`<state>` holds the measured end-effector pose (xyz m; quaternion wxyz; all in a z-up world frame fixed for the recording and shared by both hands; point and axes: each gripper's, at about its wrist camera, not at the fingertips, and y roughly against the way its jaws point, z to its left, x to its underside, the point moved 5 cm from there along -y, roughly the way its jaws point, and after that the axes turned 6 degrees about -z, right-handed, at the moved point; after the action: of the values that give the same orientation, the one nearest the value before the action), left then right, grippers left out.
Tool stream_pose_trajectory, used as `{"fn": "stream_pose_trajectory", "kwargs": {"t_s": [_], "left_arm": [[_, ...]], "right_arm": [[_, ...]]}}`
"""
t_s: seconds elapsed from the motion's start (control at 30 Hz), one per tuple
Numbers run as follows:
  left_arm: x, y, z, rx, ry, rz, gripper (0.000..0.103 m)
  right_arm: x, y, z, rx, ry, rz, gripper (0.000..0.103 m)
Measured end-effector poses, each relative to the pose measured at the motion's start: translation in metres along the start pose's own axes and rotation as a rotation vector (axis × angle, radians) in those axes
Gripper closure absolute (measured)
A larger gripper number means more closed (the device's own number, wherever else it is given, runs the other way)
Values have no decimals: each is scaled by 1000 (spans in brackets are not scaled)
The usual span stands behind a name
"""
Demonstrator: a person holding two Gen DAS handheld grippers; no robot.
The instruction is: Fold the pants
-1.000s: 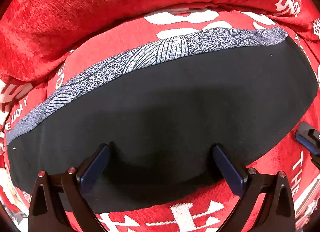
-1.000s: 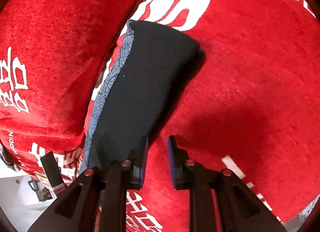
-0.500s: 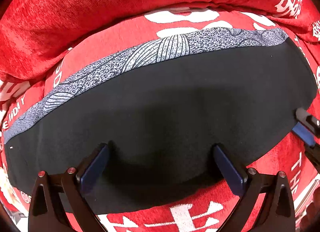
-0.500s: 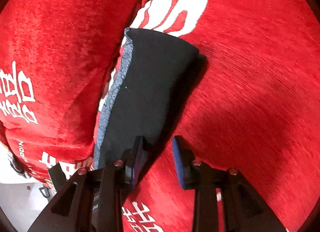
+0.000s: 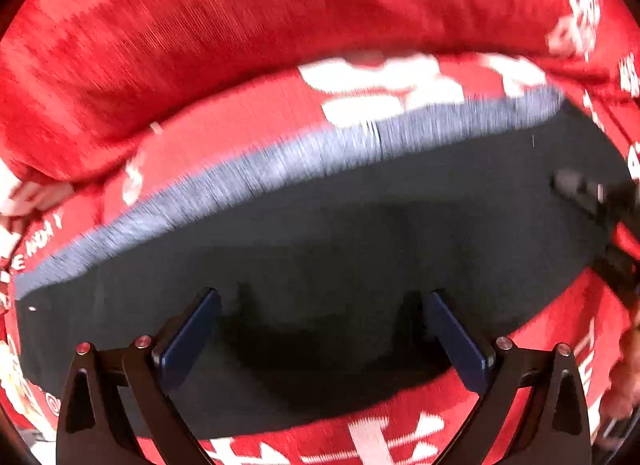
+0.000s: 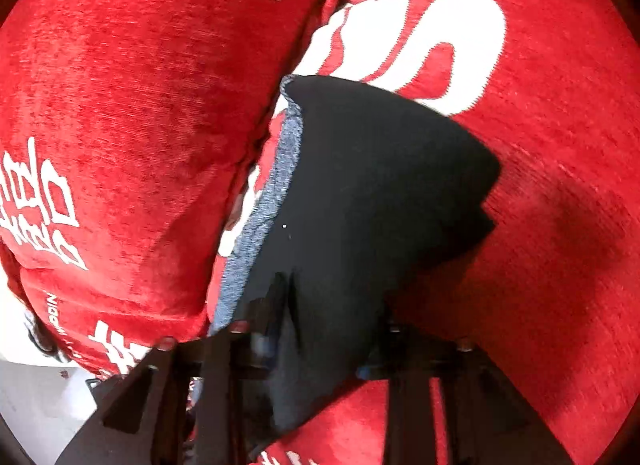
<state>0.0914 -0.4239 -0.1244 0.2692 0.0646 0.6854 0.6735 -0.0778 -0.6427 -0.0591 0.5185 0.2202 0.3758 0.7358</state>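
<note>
Item: pants (image 5: 360, 249), black, with a grey patterned band (image 5: 256, 173) along the far edge. Location: lay lengthwise on a red cushioned seat (image 5: 248, 121) printed with white lettering, close against the red back cushion (image 5: 240, 25); already folded into a long narrow strip.

Left gripper (image 5: 320, 329): fingers (image 5: 188, 341) stood wide apart, pointing steeply down over the near edge of the strip, much as in the two earlier views. Nothing was pinched between them; whether the tips touched the cloth could not be told. The left wrist view had gone streaky with blur.

Right gripper (image 6: 316, 329): principal change. A second before, it hung beside the end of the strip with its fingers over bare red fabric and the cloth off to one side. Half a second before, it had edged nearer. At this moment the end of the pants was between the fingers, which were closing on it; the cloth was bunched and creased there and raised off the seat, casting a dark shadow on the red surface (image 6: 560, 245). In the left wrist view the same gripper had come in over the strip's right end (image 5: 588, 193).

Assessment: the end of the strip appeared captured, so the next fold, end carried over toward the opposite end, looked ready to begin. How many layers the grip took was not visible; a partial pinch would likely spoil the fold.
</note>
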Motion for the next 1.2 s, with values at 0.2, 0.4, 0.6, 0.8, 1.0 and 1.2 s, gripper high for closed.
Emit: {"fn": "stream_pose_trajectory", "kwargs": {"t_s": [0.2, 0.4, 0.6, 0.8, 1.0, 1.2], "left_arm": [[-10, -32, -2, -54, 2, 60, 0], [-5, -33, -1, -40, -6, 14, 0], [-3, -9, 37, 30, 42, -18, 0], [20, 21, 102, 32, 64, -55, 0], [50, 33, 144, 38, 111, -18, 0], [55, 31, 119, 60, 69, -21, 0]], "right_arm": [[3, 25, 26, -45, 112, 0, 84], [15, 36, 64, -6, 266, -16, 85], [41, 50, 122, 45, 493, -39, 86], [91, 43, 165, 83, 667, -35, 86], [96, 30, 153, 187, 553, -91, 86], [50, 43, 83, 218, 273, -142, 81]]}}
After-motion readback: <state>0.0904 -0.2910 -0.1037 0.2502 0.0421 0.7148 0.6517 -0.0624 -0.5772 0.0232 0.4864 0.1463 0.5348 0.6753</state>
